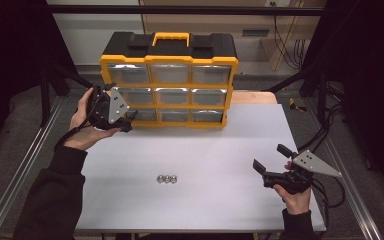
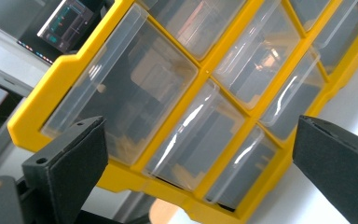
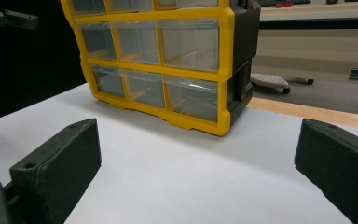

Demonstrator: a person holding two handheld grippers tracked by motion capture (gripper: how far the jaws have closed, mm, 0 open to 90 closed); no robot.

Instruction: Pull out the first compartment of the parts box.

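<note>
A yellow and black drawer organizer (image 1: pixel 169 80) with clear plastic drawers stands upright at the back of the white table (image 1: pixel 215 150). My left gripper (image 1: pixel 130 121) is open beside its lower left corner, jaws pointing at the drawer fronts. In the left gripper view the organizer (image 2: pixel 56 88) sits tilted and close between the wide-apart jaws of the left gripper (image 2: pixel 205 154). Three small metal nuts (image 1: pixel 167 178) lie in a row near the table's front middle. My right gripper (image 1: pixel 270 157) is open low over the right front of the table, nothing between its jaws. The right gripper (image 3: pixel 200 158) faces the organizer (image 3: pixel 223 70) from a distance.
Metal rails (image 1: pixel 25 165) run along both sides of the table. A wooden board (image 1: pixel 254 97) shows behind the organizer's right side. Cables (image 1: pixel 325 130) trail off the table's right edge. Bare table surface lies between the nuts and the organizer.
</note>
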